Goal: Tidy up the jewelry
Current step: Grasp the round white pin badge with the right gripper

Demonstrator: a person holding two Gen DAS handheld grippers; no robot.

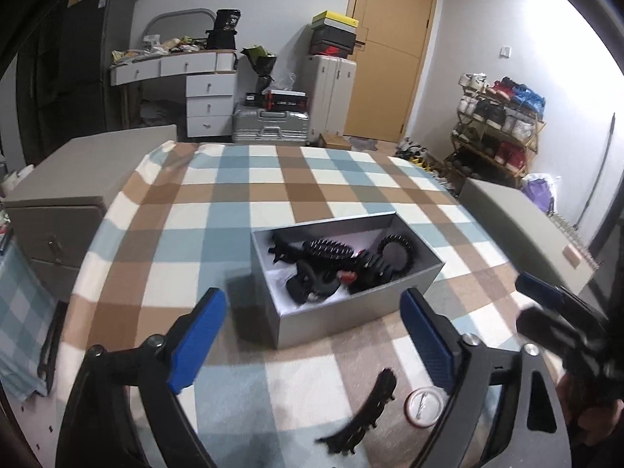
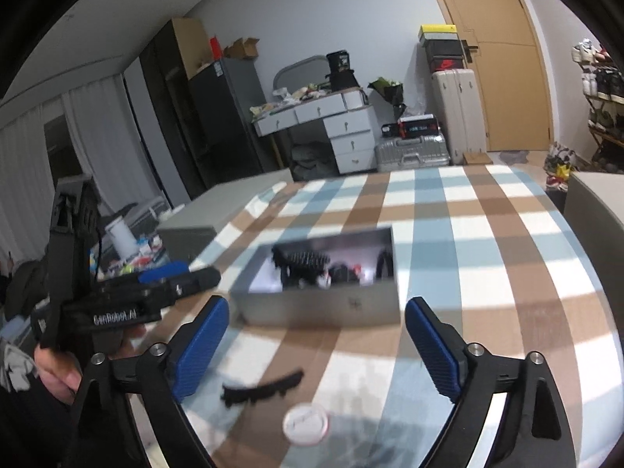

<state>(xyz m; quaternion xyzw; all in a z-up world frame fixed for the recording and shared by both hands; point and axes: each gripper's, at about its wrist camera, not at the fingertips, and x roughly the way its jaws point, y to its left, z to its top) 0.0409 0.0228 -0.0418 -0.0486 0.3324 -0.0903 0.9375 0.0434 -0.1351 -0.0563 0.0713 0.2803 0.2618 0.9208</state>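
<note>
A grey open box (image 1: 343, 314) sits on the checked cloth and holds several black hair clips and bead bracelets (image 1: 331, 255). It also shows in the right wrist view (image 2: 323, 304). A black comb clip (image 1: 364, 417) and a round white badge (image 1: 425, 407) lie on the cloth in front of the box; both show in the right wrist view, the clip (image 2: 261, 390) and the badge (image 2: 306, 423). My left gripper (image 1: 312, 343) is open and empty above them. My right gripper (image 2: 316, 351) is open and empty, just short of the box.
The checked cloth (image 1: 234, 195) covers the table. Grey cabinets stand at the left (image 1: 70, 202) and right (image 1: 518, 218). The other gripper shows at the right edge of the left wrist view (image 1: 561, 312) and at the left of the right wrist view (image 2: 128, 300).
</note>
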